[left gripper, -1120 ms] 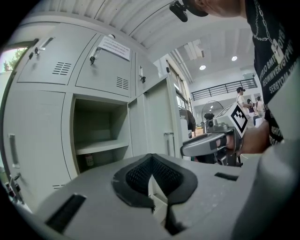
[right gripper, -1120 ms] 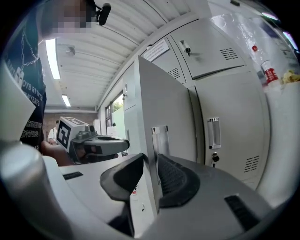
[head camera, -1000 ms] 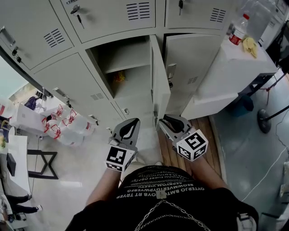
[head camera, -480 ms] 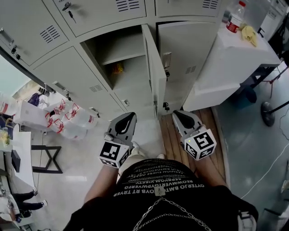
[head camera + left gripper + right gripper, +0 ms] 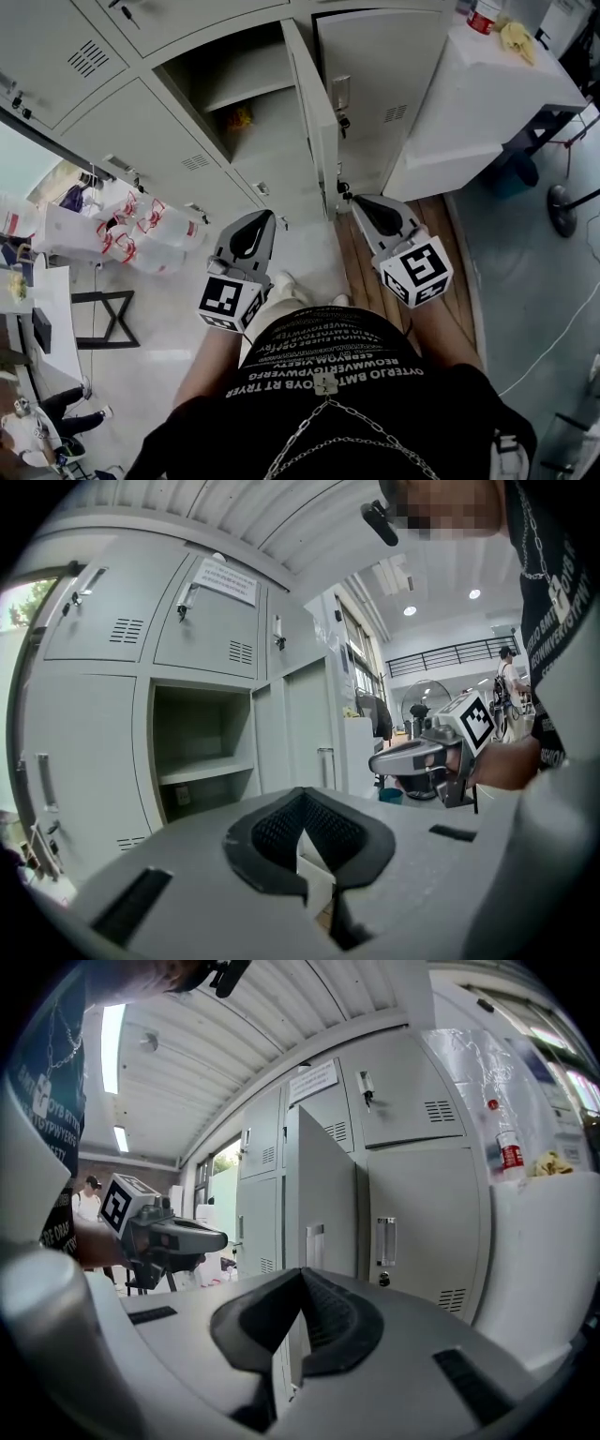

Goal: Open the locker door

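The grey locker door point(image 5: 314, 103) stands open, seen edge-on, hinged at the right of its open compartment point(image 5: 234, 98), where a small yellow thing lies on the lower shelf. In the right gripper view the open door point(image 5: 323, 1199) juts out ahead. Both grippers hang side by side over the floor, short of the lockers and touching nothing. My left gripper point(image 5: 260, 218) point(image 5: 302, 803) is shut and empty. My right gripper point(image 5: 357, 202) point(image 5: 302, 1279) is shut and empty, level with the foot of the door.
A white cabinet point(image 5: 487, 103) stands right of the lockers with a bottle point(image 5: 483, 13) and a yellow cloth point(image 5: 517, 36) on top. Plastic bags point(image 5: 141, 239) lie on the floor at the left. A black stand base point(image 5: 565, 211) sits at far right.
The right gripper's jaws have closed, with nothing in them. Both grippers have drawn back from the locker door, and the lockers have slid up in the head view.
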Demonstrator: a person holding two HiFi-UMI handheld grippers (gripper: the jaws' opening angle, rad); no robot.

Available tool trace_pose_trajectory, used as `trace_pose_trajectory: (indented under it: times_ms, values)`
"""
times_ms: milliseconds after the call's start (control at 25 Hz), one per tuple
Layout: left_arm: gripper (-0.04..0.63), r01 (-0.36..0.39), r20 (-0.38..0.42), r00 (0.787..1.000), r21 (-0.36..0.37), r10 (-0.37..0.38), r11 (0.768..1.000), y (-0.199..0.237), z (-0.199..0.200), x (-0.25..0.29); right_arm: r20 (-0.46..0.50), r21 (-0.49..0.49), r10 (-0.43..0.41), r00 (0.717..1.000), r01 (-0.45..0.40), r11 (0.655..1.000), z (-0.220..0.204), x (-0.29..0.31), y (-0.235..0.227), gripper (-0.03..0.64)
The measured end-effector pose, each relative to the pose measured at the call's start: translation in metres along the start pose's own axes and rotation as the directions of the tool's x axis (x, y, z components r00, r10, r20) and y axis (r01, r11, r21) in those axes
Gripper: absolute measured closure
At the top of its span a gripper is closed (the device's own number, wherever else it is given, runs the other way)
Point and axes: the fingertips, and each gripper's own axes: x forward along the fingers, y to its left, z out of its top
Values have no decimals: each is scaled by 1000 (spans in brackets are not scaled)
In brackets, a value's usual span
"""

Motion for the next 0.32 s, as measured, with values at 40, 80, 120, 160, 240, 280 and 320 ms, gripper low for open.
trace_pose_trajectory:
  times_ms: [40, 80, 120, 160, 240, 280, 320]
  values:
    - [598, -1, 6, 1000, 7, 1, 1000, 0, 1, -1, -4, -9, 0, 1000, 0, 1000, 1, 0, 1, 620]
    - [598, -3, 15, 1000, 14, 3, 1000, 0, 4, -2, -10, -19, 2, 1000, -2, 1000, 2, 0, 3, 620]
    - [598, -7, 24, 1000, 21, 6, 1000, 2, 6, -3, -15, -28, 4, 1000, -4, 1000, 3, 2, 5, 620]
    - [598, -9, 28, 1000, 25, 9, 1000, 5, 7, -4, -20, -37, 5, 1000, -5, 999, 4, 4, 7, 620]
    - [598, -11, 26, 1000, 29, 10, 1000, 10, 6, -4, -27, -51, 5, 1000, -6, 999, 5, 8, 10, 620]
    - [598, -11, 22, 1000, 30, 10, 999, 13, 5, -4, -30, -56, 5, 1000, -7, 998, 6, 10, 12, 620]
    - [598, -11, 18, 1000, 32, 10, 999, 15, 3, -4, -33, -61, 6, 999, -8, 998, 6, 12, 14, 620]
